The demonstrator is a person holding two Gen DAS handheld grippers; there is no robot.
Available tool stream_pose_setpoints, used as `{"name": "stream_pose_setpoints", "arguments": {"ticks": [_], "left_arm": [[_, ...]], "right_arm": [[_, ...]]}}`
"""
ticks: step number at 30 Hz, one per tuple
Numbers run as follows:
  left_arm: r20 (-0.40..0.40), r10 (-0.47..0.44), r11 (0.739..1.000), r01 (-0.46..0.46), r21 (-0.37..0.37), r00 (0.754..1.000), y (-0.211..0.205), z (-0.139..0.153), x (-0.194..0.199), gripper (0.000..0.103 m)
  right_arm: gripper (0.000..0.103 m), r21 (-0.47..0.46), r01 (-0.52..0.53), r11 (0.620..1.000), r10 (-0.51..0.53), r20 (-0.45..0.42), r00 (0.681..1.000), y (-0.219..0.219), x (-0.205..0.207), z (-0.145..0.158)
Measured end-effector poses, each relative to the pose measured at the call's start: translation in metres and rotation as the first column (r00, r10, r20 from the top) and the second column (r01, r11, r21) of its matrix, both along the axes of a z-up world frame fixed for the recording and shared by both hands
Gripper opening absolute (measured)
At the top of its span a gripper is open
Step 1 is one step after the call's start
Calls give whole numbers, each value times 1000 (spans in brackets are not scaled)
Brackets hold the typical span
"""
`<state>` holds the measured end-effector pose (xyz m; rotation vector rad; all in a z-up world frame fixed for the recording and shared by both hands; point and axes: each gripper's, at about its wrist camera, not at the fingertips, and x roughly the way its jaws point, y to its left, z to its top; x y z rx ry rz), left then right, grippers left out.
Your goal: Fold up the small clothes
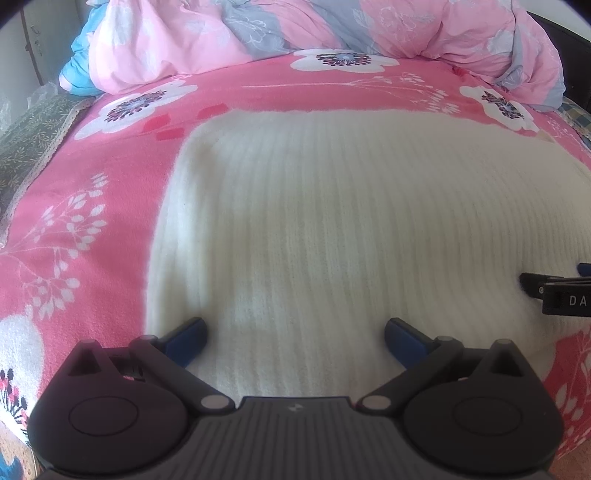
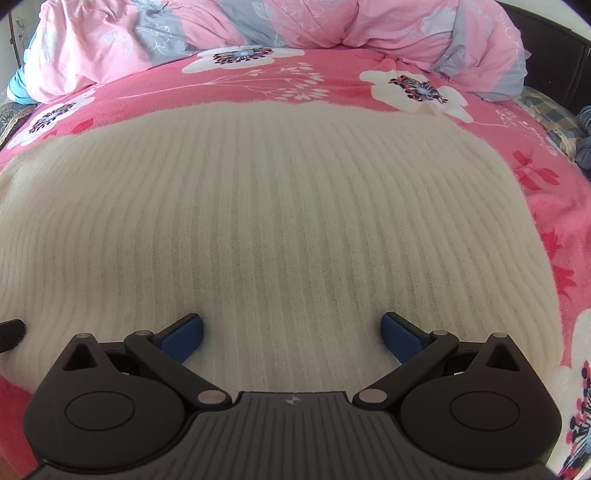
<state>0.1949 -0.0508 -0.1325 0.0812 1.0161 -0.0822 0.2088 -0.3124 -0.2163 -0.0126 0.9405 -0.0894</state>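
Note:
A cream ribbed knit garment (image 1: 332, 221) lies flat on the pink flowered bedspread (image 1: 92, 221), with straight edges at the far side and left. My left gripper (image 1: 295, 341) hovers open over its near left part, blue pads wide apart, nothing between them. In the right wrist view the same knit (image 2: 277, 221) fills the middle, and my right gripper (image 2: 291, 338) stands open above its near edge, also empty. The right gripper's black finger (image 1: 554, 291) shows at the right edge of the left wrist view. A black tip of the left gripper (image 2: 11, 332) shows at the left edge.
A bunched pink and grey quilt (image 1: 332, 29) lies along the far side of the bed. A blue cloth (image 1: 77, 70) sits at the far left, a green patterned cover (image 1: 29, 147) at the left edge. A checked fabric (image 2: 546, 114) and dark headboard (image 2: 554, 55) are at the right.

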Motion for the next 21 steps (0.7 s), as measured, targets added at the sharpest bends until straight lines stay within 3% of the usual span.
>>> {"name": "stream_pose_setpoints", "arguments": {"ticks": [10,13,16,21], "left_arm": [[18,38,999,-38,-15,999,-1,14,-10,103],[18,63,992,-61,-111,998,8,23,-19,103],[-9,122,960,-120,-251,993,22,26,-28,103],[-1,219,920,-207,-334,976,42,27,-45,103]], "right_arm": [[103,2,-8,1000,8,-28,1000,0,5,-2],[103,6,-11,1000,11,-22,1000,-1,4,-3],[103,5,-13,1000,13,-8,1000,-1,2,-3],[103,9,-20,1000,20,-2,1000,-1,-1,-2]]}}
